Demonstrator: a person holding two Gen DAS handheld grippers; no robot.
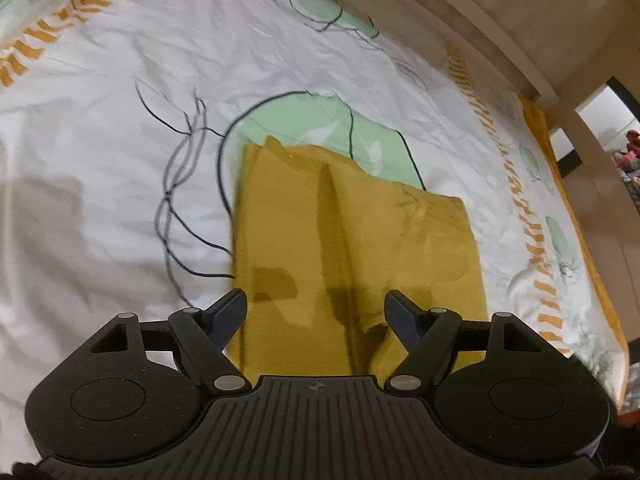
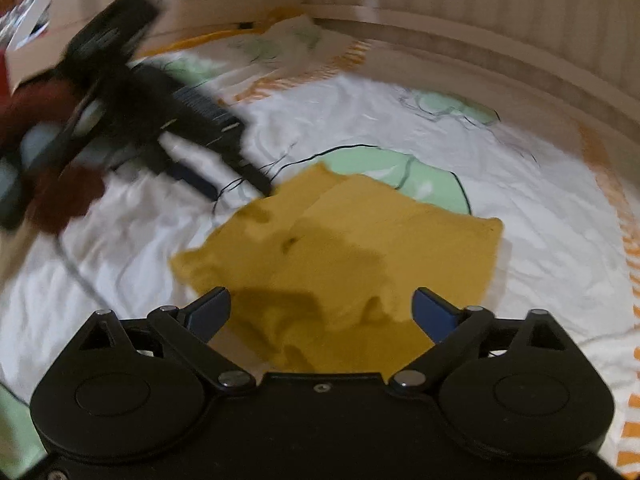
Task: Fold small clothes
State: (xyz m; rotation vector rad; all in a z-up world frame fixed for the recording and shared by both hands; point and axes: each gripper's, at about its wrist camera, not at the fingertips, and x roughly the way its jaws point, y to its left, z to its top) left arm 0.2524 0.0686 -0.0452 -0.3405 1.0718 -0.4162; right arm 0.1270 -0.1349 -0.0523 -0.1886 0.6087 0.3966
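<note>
From my left wrist camera, the mustard-yellow knitted garment (image 1: 352,240) lies partly folded on the white bedsheet printed with pale green shapes, thin black lines and orange dashes (image 1: 100,140). It fills the middle of the frame and runs down to the lower centre, where it passes under my left gripper (image 1: 316,304). A long crease runs down its middle, and a folded layer overlaps on the right side. The left gripper's jaws stand wide apart above the cloth, the dark blue pads (image 1: 230,312) clear of it on either side, holding nothing. A beige wall (image 1: 520,12) curves across the upper right of this frame.

From my right wrist camera, the same garment (image 2: 360,248) sits in the centre and reaches down between the fingers of my right gripper (image 2: 322,308). Its near edge is bunched and rumpled at the lower centre. The right gripper's jaws are spread wide and grip nothing; whether the cloth touches the pads I cannot tell through the blur. In the upper left of this frame, the left gripper (image 2: 248,168) shows as a blurred black shape angled down toward the garment's far left corner, held by a person's dark red sleeve (image 2: 60,196).
</note>
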